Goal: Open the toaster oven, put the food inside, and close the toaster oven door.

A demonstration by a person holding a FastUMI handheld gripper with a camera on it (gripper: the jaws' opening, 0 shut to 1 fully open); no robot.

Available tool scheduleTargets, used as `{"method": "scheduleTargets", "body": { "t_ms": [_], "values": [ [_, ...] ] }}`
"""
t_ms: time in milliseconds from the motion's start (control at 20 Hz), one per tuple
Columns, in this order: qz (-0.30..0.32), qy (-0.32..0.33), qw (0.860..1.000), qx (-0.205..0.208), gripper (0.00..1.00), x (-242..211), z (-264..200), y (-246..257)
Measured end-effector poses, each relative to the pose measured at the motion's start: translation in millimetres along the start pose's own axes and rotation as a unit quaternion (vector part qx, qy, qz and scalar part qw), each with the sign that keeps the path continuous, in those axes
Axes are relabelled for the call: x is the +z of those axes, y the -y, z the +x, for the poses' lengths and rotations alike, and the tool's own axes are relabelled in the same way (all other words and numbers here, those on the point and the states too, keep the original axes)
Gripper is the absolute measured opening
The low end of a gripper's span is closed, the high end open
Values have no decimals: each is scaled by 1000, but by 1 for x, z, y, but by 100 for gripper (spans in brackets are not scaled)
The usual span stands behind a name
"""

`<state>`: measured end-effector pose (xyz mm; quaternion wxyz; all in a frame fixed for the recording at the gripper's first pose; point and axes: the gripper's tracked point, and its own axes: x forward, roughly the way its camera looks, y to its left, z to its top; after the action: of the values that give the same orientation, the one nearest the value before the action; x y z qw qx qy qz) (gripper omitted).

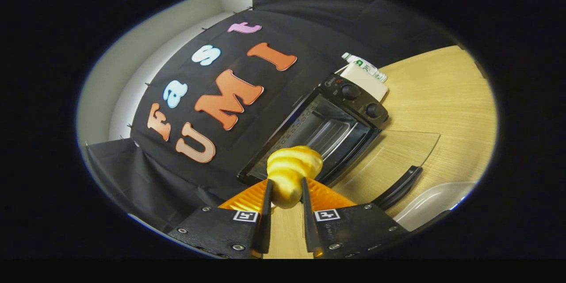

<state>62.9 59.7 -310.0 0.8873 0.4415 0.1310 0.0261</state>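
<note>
The gripper (286,192) has its two fingers closed in on a golden, ridged piece of bread (292,172), one finger pressing each side, so the food is clamped between them with its rounded top standing above the fingertips. The view is tilted, and the bread hangs in front of the toaster oven's mouth.

The toaster oven (327,124) is black and sits on a light wooden table (437,97) against the black cloth wall of the booth. Its glass door (398,154) is swung fully down and lies flat over the tabletop, with the dark door handle (400,185) along the outer edge. Two round knobs (360,99) sit on the control panel at the far end. The cavity is open; a wire rack and shiny inner walls show inside, and no food can be made out on the rack.

Behind the oven, just beyond the knobs, lies a pale flat box (367,80) with a green-and-white packet (365,65) beside it. Near the door handle, the rim of a clear plastic container (435,201) shows; whether it holds anything cannot be told
</note>
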Motion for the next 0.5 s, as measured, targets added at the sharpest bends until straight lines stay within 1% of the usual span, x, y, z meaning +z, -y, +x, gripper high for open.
{"method": "scheduleTargets", "body": {
  "t_ms": [250, 500],
  "values": [
    [25, -6, 1000, 5, 32, -3, 50, -6],
    [25, -14, 1000, -8, 32, -8, 87, 2]
  ]
}}
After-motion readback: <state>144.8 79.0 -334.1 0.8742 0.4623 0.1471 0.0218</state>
